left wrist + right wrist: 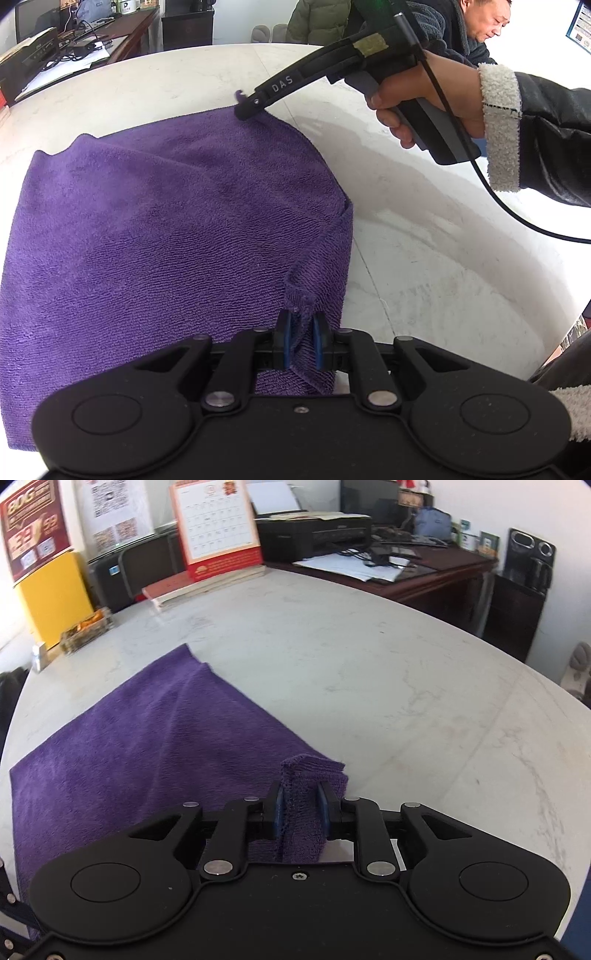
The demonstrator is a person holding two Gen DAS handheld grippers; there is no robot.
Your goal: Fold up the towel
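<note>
Between left fingers (pixel 320 341): towel (pixel 166 236) corner, tip hidden.

Purple towel (pixel 159 229) folded over on the counter (pixel 424 221)

Fuzzy terry cloth lies mostly flat in doubled layers, faintly creased; two corners are bunched and raised off the pale marble surface, one near, one far.

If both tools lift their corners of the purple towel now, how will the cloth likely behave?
Probably floppy: the purple towel already bunches between the left tool pads and creases on the table. Likely light and grippy, given its looped pile; the corner pinched in the right tool looks several layers thick, so layers might slide apart.
</note>
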